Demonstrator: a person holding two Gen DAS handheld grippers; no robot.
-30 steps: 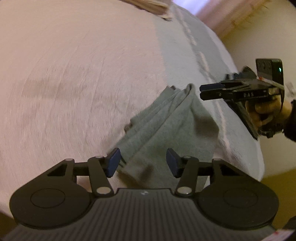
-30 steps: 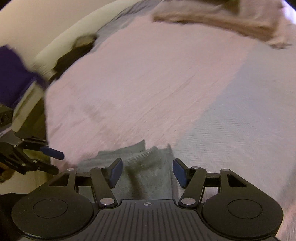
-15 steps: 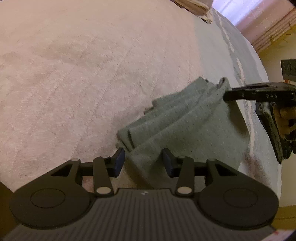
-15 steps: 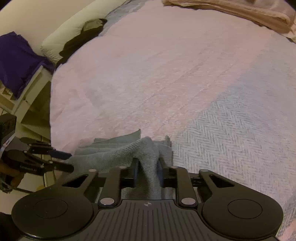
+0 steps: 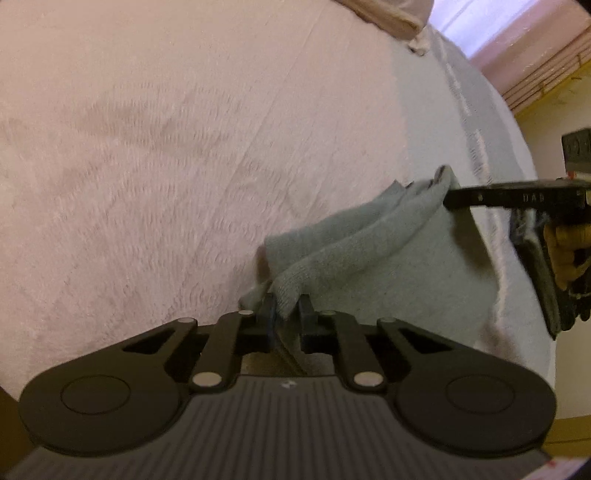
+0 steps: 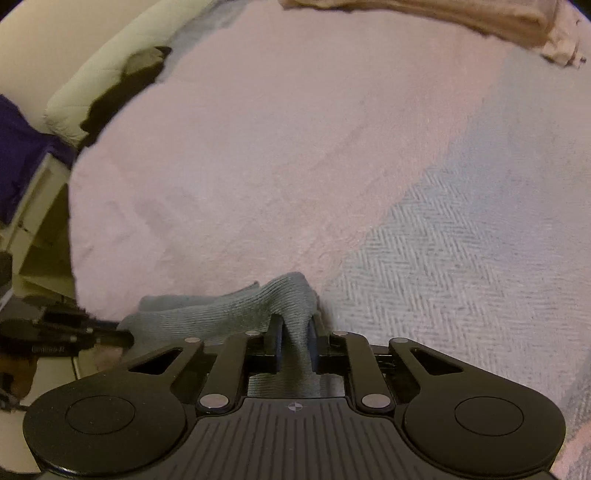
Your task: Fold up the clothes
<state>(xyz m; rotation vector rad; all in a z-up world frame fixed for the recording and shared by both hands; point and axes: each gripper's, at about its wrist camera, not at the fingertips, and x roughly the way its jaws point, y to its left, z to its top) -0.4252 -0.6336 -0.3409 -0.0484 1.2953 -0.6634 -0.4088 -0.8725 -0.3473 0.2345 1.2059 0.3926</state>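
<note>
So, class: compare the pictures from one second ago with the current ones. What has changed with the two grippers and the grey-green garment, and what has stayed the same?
Both grippers, open a second ago, have shut on the grey-green garment: the right gripper first, then the left gripper. Each pinches one end, and the cloth between them is drawn into ridges. The pink blanket and the beige pile at the far edge look unchanged.

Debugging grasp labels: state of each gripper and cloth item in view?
left gripper: shut on grey-green cloth
right gripper: shut on grey-green cloth
grey-green cloth: bunched, held at two ends, partly lifted
beige cloth: lying at bed's far edge
</note>
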